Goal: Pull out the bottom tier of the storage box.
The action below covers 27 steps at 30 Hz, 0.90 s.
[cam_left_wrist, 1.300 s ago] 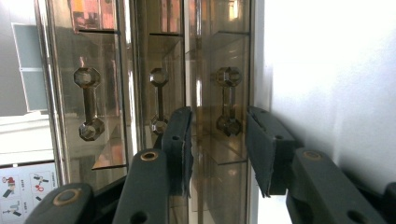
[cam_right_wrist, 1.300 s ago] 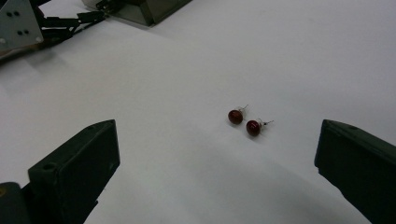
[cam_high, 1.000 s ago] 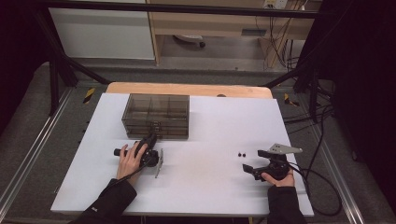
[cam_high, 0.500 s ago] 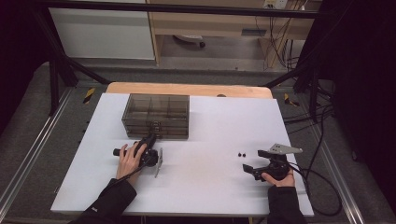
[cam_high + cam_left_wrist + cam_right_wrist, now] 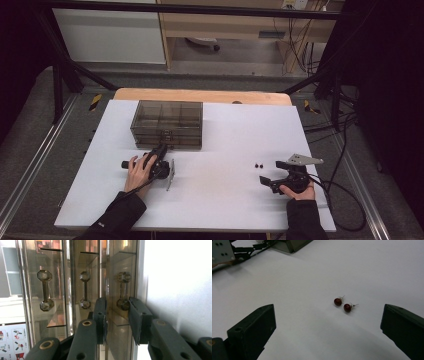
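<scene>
Two hand-held grippers are at work over the white counter [image 5: 225, 200]. Left gripper [image 5: 117, 310] is turned on its side at the front face of the smoke-tinted transparent plastic drawer box [image 5: 167, 122], which stands in the left half of the counter, close to the far edge. Its black fingers [image 5: 100, 315] bracket the lower knob of the faceted dumbbell-shaped drawer handle [image 5: 123, 291] at the right of three such handles in the left gripper view. The fingers have just been closing, with the handle between them; whether both pads already press on it cannot be told, as a narrow gap appears beside the knob.

Right gripper [image 5: 270, 181] rests near the right edge of the counter, toward the near side, held by the person's right hand [image 5: 300, 191]. Its fingers [image 5: 252, 330] are released and spread wide, with nothing between the pads. Just ahead of them lie two dark red round stud earrings with thin metal posts [image 5: 343, 304], side by side on the counter surface, well apart from the drawer box
</scene>
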{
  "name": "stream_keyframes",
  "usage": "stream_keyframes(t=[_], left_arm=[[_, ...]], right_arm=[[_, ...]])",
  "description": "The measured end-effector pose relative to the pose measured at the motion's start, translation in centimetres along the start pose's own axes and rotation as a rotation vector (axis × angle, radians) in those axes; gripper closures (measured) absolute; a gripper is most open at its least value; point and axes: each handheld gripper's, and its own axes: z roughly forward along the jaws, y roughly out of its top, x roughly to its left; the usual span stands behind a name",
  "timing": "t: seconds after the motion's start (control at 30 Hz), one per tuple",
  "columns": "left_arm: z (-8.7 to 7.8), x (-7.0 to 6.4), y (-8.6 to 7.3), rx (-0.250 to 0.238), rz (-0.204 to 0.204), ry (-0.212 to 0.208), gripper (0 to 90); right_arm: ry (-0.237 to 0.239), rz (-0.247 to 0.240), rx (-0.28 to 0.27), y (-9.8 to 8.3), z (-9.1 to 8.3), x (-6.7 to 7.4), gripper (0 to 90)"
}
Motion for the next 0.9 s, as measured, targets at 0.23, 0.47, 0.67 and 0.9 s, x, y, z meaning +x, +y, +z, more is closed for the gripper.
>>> stream_keyframes(t=[0.23,0.47,0.67,0.9], left_arm=[[-0.3,0.0,0.0,-0.002,-0.005,-0.006,68.6],[-0.6,-0.1,0.1,-0.003,-0.006,-0.008,68.6],[-0.8,-0.2,0.1,-0.008,-0.01,-0.009,68.6],[-1.1,-0.3,0.1,-0.007,-0.012,-0.01,68.6]], right_arm=[[0.0,0.004,-0.003,0.0,0.0,0.0,0.6],[-0.001,0.004,-0.002,0.0,0.0,0.0,0.6],[-0.002,0.0,0.0,0.0,0.0,0.0,0.6],[-0.002,-0.001,0.001,0.0,0.0,0.0,0.6]])
